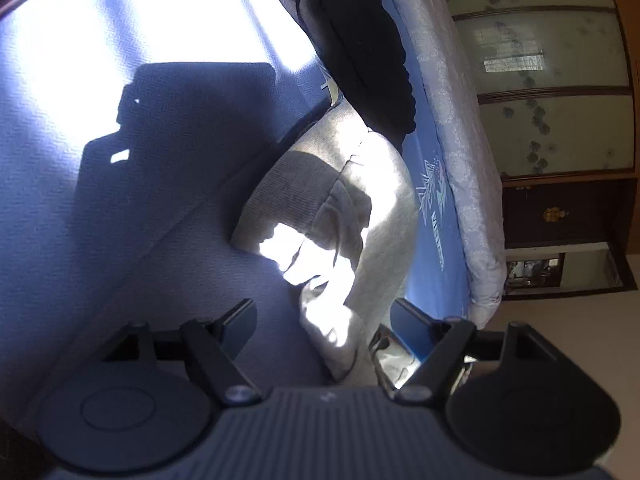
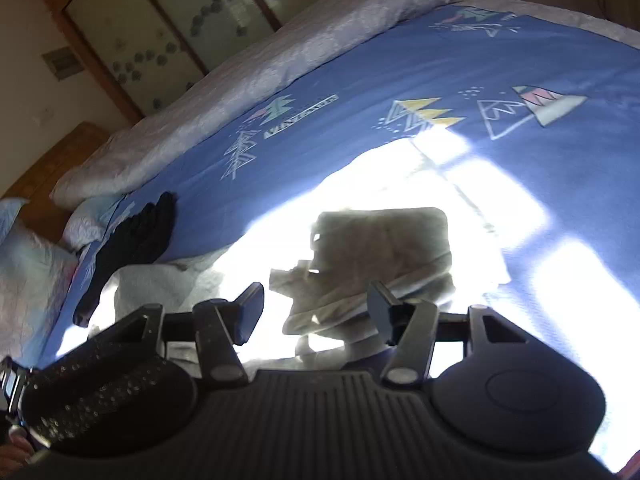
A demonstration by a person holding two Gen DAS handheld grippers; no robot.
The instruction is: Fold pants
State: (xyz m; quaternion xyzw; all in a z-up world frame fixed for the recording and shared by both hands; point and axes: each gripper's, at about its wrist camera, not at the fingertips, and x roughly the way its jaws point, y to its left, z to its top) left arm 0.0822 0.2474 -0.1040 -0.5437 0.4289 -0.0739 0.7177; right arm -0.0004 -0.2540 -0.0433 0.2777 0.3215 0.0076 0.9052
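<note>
A blue bed sheet (image 2: 360, 80) printed with triangles and small lettering fills most of the right wrist view, running from the lower left up to the upper right, with hard sunlight burning out its lower middle and right. In the left wrist view the same sheet (image 1: 100, 220) covers the left half of the frame, bright at the top and shaded below. A pale grey quilt (image 2: 248, 76) lies rolled along the sheet's far edge, crossing the right wrist view from the left middle to the top right; in the left wrist view it runs down the right of centre (image 1: 452, 152). Behind it stands a wooden wardrobe with frosted patterned panels (image 1: 552, 92), at the upper right there and at the upper left (image 2: 160, 20) of the right wrist view. The grey pants (image 1: 360, 208) lie bunched on the sheet at the centre of the left wrist view, ribbed waistband toward the left, partly sunlit; in the right wrist view they are the washed-out heap (image 2: 372, 264) at lower centre. A black garment (image 1: 356, 40) lies at the top centre, touching the pants, and appears at the left middle (image 2: 136, 236) of the right wrist view. The left gripper (image 1: 326, 320) has its jaws spread wide either side of the pants fabric, not closed on it. The right gripper (image 2: 316, 304) is likewise spread wide above the pants.
</note>
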